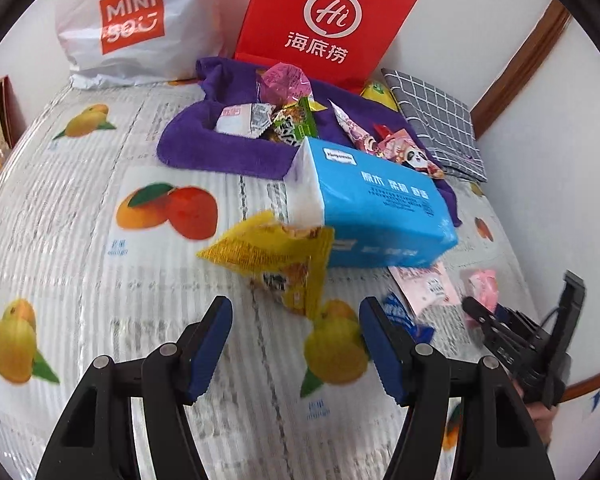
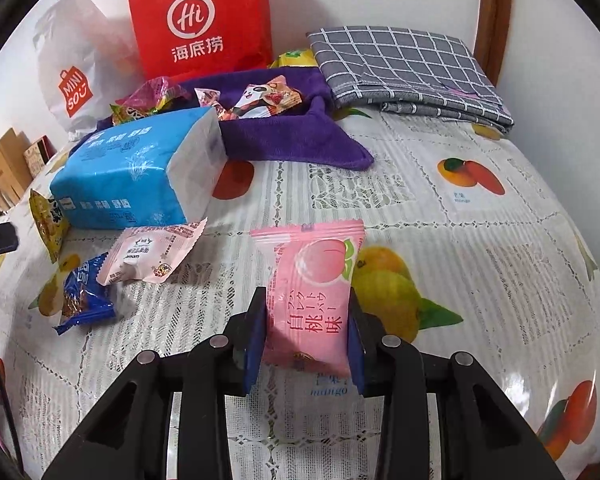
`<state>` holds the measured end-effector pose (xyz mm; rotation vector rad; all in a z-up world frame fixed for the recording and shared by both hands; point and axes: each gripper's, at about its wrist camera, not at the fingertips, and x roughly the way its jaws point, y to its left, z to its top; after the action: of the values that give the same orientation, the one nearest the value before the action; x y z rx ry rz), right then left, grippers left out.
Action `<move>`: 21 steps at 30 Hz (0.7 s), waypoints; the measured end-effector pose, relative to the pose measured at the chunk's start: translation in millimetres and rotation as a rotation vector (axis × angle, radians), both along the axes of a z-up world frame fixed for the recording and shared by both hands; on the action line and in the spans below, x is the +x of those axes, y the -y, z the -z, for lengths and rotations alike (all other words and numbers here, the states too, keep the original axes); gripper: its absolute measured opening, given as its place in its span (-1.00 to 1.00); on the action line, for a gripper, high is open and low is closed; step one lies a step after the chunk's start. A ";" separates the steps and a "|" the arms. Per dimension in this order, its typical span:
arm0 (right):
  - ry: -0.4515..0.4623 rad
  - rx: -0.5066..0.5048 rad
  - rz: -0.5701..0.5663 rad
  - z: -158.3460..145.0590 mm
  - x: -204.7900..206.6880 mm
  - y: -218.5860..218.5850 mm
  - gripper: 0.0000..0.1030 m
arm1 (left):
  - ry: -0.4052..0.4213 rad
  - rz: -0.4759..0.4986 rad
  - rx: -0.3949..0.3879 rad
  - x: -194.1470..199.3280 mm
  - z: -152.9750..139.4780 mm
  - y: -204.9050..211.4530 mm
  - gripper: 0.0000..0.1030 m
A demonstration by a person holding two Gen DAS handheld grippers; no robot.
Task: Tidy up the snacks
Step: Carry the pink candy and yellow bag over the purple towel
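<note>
My left gripper [image 1: 296, 308] is open and holds nothing; a yellow snack packet [image 1: 272, 256] lies just beyond its fingertips against a blue tissue pack [image 1: 380, 208]. My right gripper [image 2: 307, 294] is shut on a pink peach snack packet [image 2: 316, 256], held upright just above the table. It also shows at the right of the left wrist view, as the right gripper [image 1: 476, 308]. A pale pink packet [image 2: 152, 256] and a blue wrapper [image 2: 84, 296] lie loose to its left. A purple towel [image 1: 204, 148] at the back holds several snacks.
A red paper bag [image 1: 324, 20] and a white shopping bag [image 1: 128, 24] stand against the wall behind the towel. A folded grey checked cloth [image 2: 404, 64] lies at the back right. The fruit-print tablecloth [image 2: 480, 260] covers the round table.
</note>
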<state>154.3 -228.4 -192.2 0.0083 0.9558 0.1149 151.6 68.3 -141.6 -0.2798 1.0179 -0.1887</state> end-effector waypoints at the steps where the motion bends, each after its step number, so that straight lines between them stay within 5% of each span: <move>1: 0.000 0.005 0.000 0.1 0.4 0.5 -0.30 | 0.002 -0.002 0.009 3.1 0.8 1.1 0.24; 15: 0.004 0.097 0.000 1.6 4.5 11.0 -0.28 | -0.024 0.009 0.214 39.3 21.8 22.2 0.21; 21: 0.004 0.117 0.000 1.8 3.8 13.7 -0.28 | -0.025 0.008 0.228 39.2 20.6 19.3 -0.22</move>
<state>158.0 -242.1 -194.0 0.1158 0.9441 0.1710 190.7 49.0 -162.2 -0.0711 1.0548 -0.0751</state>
